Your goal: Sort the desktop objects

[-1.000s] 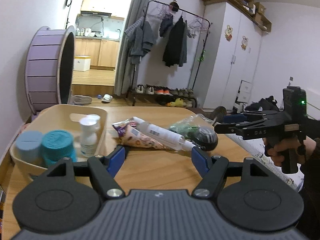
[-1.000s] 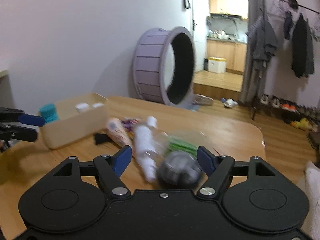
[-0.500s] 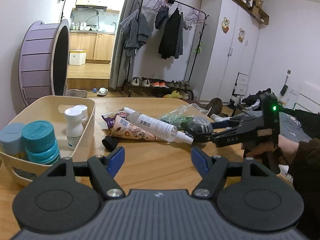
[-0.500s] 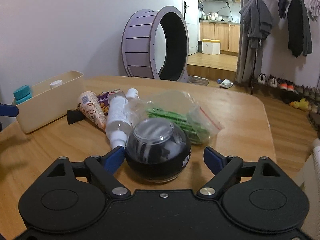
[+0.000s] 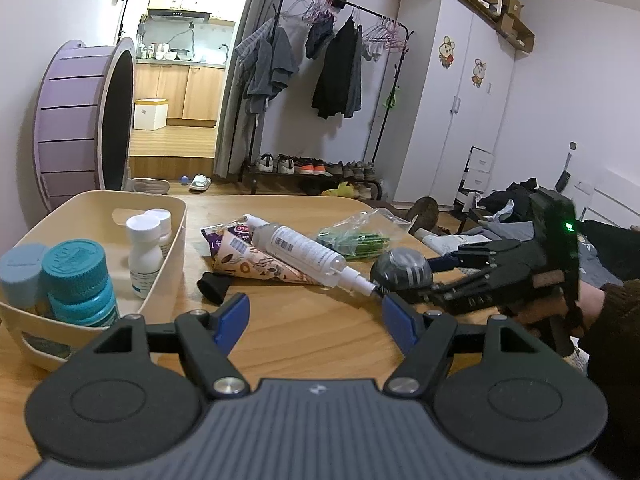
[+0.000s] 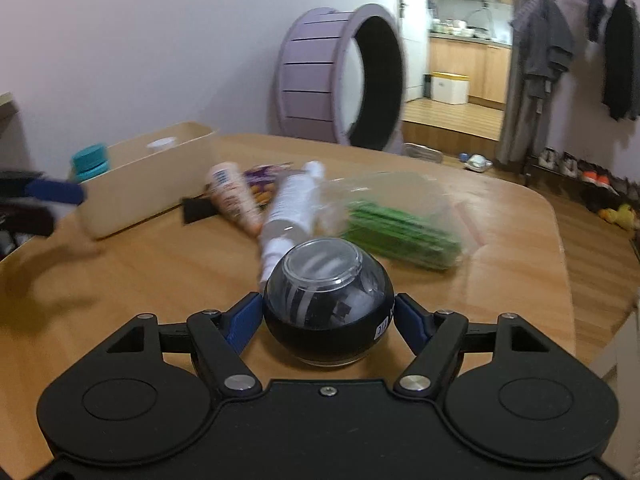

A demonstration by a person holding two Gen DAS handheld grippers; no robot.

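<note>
Bin (image 5: 176,240) at the table's (image 5: 312,344) left holding jars and bottles, spray bottle (image 5: 304,248) lying over a snack packet (image 5: 256,260) mid-table, ball (image 6: 328,304) right of them, bag (image 5: 356,236) behind.

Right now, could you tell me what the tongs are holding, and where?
Right tongs grip the black ball with clear dome at its sides; left tongs hold nothing.

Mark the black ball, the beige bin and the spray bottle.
black ball (image 6: 328,312): right wrist view, on its dark body.
beige bin (image 5: 176,236): left wrist view, on its right wall.
spray bottle (image 5: 304,248): left wrist view, on its labelled body.
</note>
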